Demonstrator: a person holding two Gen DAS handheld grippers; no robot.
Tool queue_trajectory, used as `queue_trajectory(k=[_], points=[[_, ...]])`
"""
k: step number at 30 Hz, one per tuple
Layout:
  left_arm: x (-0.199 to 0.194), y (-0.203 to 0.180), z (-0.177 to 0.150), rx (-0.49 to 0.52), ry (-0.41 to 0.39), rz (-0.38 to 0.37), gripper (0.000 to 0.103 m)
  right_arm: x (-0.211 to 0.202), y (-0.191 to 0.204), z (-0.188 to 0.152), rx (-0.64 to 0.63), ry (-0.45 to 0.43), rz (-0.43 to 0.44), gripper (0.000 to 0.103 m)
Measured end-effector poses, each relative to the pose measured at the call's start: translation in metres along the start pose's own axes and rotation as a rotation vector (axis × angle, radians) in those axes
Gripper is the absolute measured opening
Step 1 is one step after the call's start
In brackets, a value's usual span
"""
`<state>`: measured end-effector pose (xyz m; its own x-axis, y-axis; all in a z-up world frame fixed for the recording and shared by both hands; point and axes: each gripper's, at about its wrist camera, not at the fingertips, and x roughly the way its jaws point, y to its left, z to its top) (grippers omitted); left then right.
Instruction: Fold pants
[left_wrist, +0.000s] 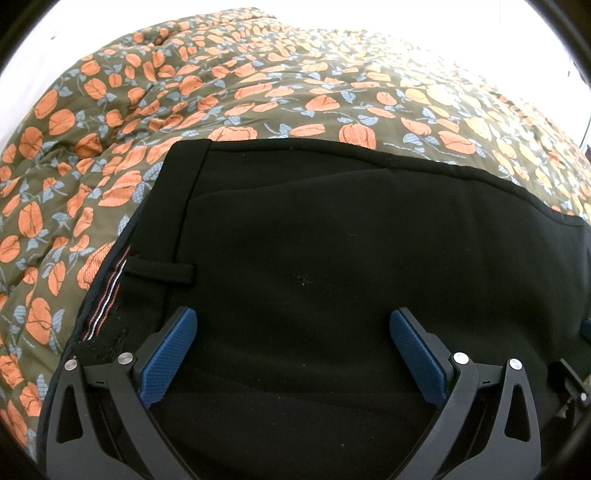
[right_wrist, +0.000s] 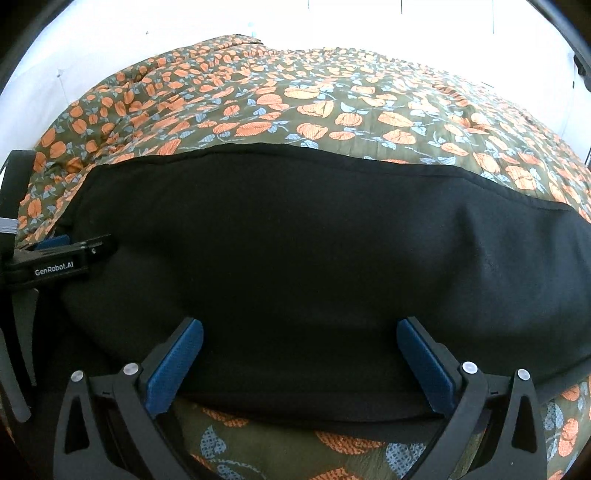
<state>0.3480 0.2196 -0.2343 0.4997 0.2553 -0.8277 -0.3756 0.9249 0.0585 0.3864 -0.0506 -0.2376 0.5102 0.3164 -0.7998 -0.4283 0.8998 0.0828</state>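
Since the black pants (left_wrist: 332, 240) lie in a wide, flat stack on the bed, with one layer on top of another, it looks like at least one fold is already made. The waistband with its belt loop (left_wrist: 159, 271) and striped lining shows at the left end in the left wrist view, and a second edge runs across the top, which fits with cloth laid over cloth. The shape is long from side to side, so I think one more fold, end over end, may be left to make it small and neat. The pants are very dark, so it is hard to count the layers for sure. They look smooth and soft, with a few low bumps and a neat stitched edge along the far side. They rest on a bedspread (right_wrist: 332, 107) that is green with orange flowers and blue leaves. The left gripper (left_wrist: 293, 354) hangs over the waist end with its jaws spread wide and nothing held. The right gripper (right_wrist: 300, 363) is at the near edge of the pants, its jaws as wide as they go, and it grips nothing either.
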Motion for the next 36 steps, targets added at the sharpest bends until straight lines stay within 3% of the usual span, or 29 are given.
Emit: queue_trajectory(k=[7, 11, 14, 18, 23, 26, 31, 35, 36], points=[[0.0, -0.002, -0.001, -0.001, -0.001, -0.001, 0.103, 0.002, -0.004, 0.005, 0.018, 0.036, 0.026, 0.103], [0.0, 0.003, 0.001, -0.002, -0.002, -0.003, 0.103, -0.003, -0.025, 0.025, 0.024, 0.14, 0.068, 0.103], [0.0, 0.002, 0.001, -0.001, -0.002, -0.003, 0.103, -0.014, -0.08, 0.036, 0.127, 0.147, 0.045, 0.103], [0.0, 0.002, 0.001, -0.002, -0.002, -0.003, 0.103, -0.029, -0.213, 0.027, 0.342, 0.155, -0.002, 0.103], [0.0, 0.002, 0.001, -0.001, -0.002, -0.002, 0.103, -0.058, -0.362, -0.001, 0.459, 0.16, -0.133, 0.103], [0.0, 0.002, 0.0, -0.002, -0.002, -0.003, 0.103, -0.075, -0.424, -0.014, 0.489, 0.154, -0.213, 0.103], [0.0, 0.002, 0.001, -0.004, -0.004, -0.003, 0.103, -0.087, -0.476, -0.031, 0.492, 0.141, -0.238, 0.102], [-0.001, 0.004, 0.001, -0.009, -0.009, -0.009, 0.103, -0.104, -0.46, -0.029, 0.45, 0.128, -0.287, 0.1], [0.0, 0.004, 0.002, -0.009, -0.008, -0.009, 0.103, -0.111, -0.449, -0.027, 0.444, 0.109, -0.245, 0.1]])
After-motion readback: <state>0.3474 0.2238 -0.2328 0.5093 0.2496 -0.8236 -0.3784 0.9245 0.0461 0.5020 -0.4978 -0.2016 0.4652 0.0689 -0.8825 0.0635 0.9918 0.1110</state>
